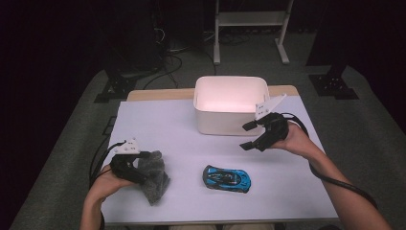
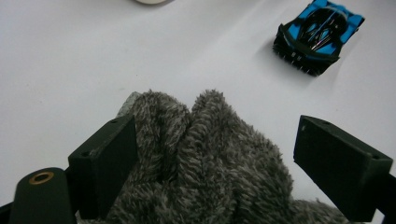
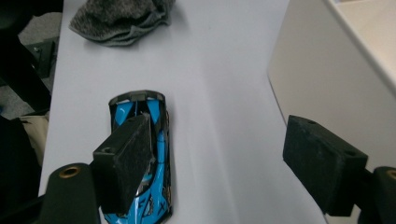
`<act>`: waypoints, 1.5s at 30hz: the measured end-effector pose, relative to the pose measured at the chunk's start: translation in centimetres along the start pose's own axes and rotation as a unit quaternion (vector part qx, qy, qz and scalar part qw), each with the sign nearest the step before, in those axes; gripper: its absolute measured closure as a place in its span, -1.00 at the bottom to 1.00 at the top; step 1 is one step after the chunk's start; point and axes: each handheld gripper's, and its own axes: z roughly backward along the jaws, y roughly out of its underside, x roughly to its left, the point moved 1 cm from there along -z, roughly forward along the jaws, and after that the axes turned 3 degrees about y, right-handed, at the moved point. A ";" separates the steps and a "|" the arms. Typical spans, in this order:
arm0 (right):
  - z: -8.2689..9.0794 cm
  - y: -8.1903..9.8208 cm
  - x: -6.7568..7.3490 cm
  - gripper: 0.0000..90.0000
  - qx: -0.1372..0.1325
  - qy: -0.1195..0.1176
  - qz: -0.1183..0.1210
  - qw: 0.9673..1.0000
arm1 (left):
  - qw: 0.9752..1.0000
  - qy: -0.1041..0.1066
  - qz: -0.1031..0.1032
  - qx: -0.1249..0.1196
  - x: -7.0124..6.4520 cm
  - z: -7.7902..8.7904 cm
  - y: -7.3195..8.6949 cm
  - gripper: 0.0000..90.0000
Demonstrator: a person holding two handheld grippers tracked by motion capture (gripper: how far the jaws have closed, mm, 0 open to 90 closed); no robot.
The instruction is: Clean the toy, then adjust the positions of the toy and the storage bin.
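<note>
A grey fuzzy cloth (image 1: 155, 179) lies bunched at the table's near left. My left gripper (image 1: 143, 166) is around it from the left. In the left gripper view the cloth (image 2: 210, 177) sits between the wide jaws of this gripper (image 2: 215, 140); the left pad brushes it and the right pad stands off it. A blue and black toy car (image 1: 226, 178) rests near the front middle of the table. My right gripper (image 1: 248, 136) hovers open above the table, right of the car and in front of the white bin (image 1: 225, 122). Nothing is between the jaws of the right gripper (image 3: 219, 140).
The white table (image 1: 191, 129) ends close behind the bin and just in front of the car. In the right gripper view the bin wall (image 3: 336, 79) is near the right jaw, with the car (image 3: 161, 154) under the left one. A white stand (image 1: 249, 19) and cables lie on the floor beyond.
</note>
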 end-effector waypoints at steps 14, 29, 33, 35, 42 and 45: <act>-0.3 -3.1 -0.6 -0.50 -0.005 -0.010 0.019 1.000 | 1.000 -0.004 -0.016 0.009 -0.3 0.0 -0.4 -0.76; -0.3 -6.1 -2.3 -0.50 0.010 -0.012 0.034 0.999 | 1.000 0.010 -0.022 0.011 -0.6 -0.2 -0.5 -0.76; -0.5 -6.8 -2.8 -0.50 0.013 -0.011 0.038 0.999 | 1.000 0.010 -0.020 0.009 -0.6 -0.1 -0.4 -0.76; -0.5 -7.1 -3.1 -0.50 0.016 -0.012 0.037 0.999 | 1.000 0.010 -0.018 0.010 -0.5 -0.2 -0.4 -0.76; -0.6 -7.9 -4.3 -0.49 0.023 -0.005 0.038 0.999 | 1.000 0.013 -0.018 0.011 -0.6 -0.3 -0.4 -0.77; -0.8 -8.2 -4.8 -0.49 0.025 -0.003 0.040 0.999 | 1.000 0.014 -0.018 0.013 -0.6 -0.2 -0.4 -0.78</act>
